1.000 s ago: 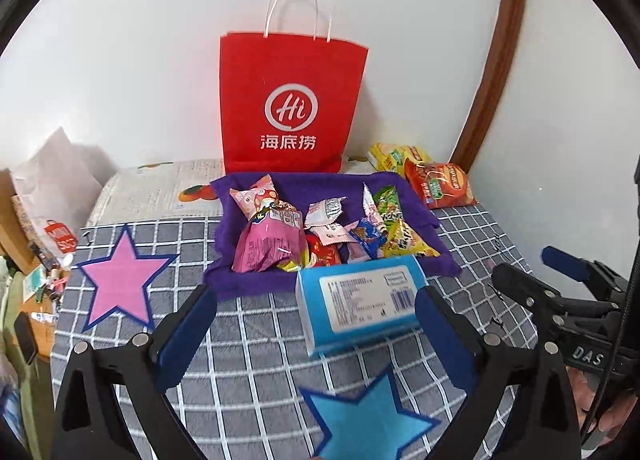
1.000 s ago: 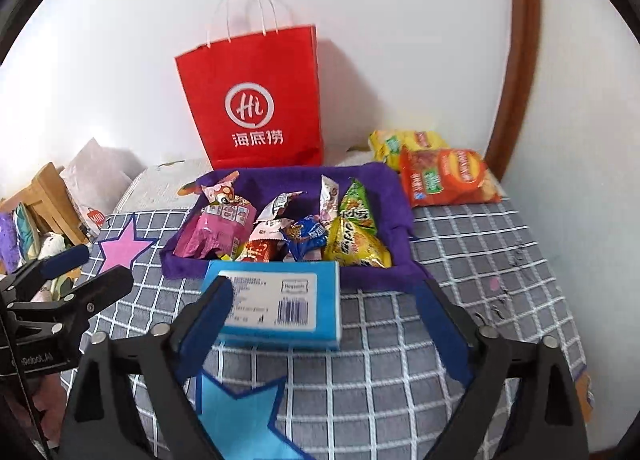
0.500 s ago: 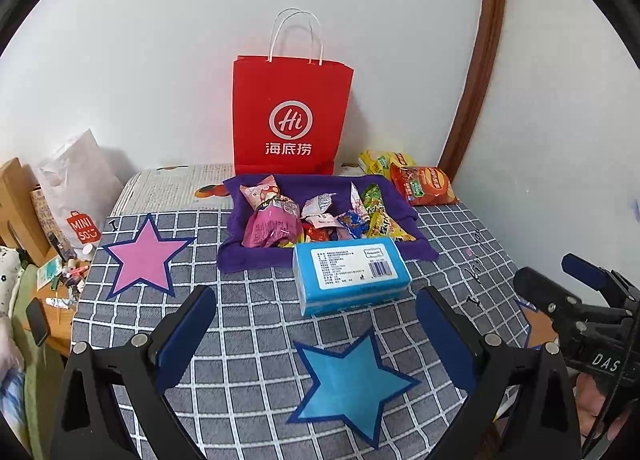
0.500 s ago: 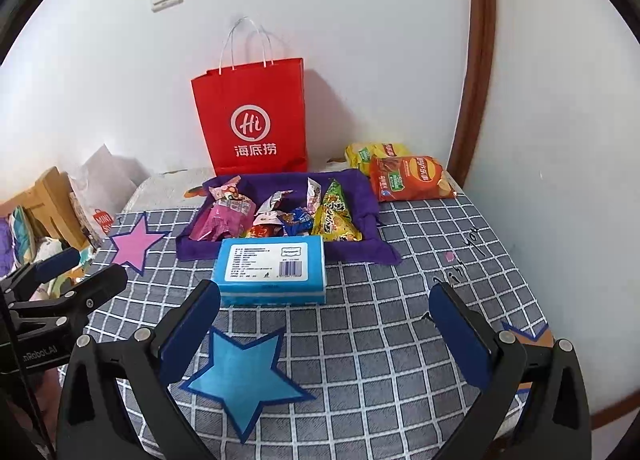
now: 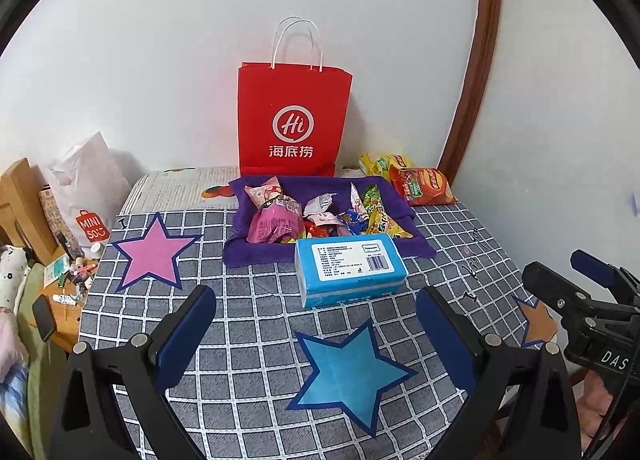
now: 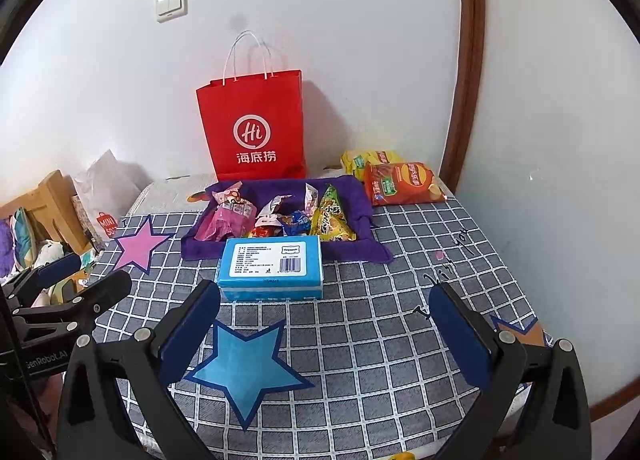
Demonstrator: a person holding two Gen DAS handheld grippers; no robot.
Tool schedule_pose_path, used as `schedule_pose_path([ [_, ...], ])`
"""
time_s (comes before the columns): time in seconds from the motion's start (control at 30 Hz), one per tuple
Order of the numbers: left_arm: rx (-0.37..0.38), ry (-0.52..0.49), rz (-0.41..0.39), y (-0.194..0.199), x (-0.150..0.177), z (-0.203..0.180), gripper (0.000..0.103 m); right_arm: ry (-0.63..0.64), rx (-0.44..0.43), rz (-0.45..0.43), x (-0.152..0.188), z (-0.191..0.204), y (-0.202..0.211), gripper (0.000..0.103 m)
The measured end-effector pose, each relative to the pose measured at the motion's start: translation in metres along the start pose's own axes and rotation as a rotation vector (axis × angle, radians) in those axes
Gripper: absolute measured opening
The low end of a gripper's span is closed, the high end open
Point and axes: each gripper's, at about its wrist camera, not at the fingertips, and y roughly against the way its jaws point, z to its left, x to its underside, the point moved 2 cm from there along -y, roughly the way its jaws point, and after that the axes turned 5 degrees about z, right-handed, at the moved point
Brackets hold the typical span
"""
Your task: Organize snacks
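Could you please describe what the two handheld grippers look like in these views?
Both the left gripper and the right gripper have matte black plastic arms with silver rivets and flat dark-blue finger pads. White lettering marks each body: "DAS" on the right, "GenRobot.AI" on the left.

A blue tissue pack lies against the purple snack tray on checked cloth.

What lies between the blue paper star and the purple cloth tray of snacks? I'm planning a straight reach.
A light blue tissue pack lies flat between the blue paper star and the purple cloth tray, shown in both wrist views.
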Motion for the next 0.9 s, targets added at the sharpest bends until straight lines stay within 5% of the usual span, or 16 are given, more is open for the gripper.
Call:
schedule_pose_path([
  [0.9,-0.011,0.009,-0.004,0.0048,0.0028,0.0033,0.101,-0.012,-0.012,-0.003,0.0029,0.0028,0.0047,0.102],
])
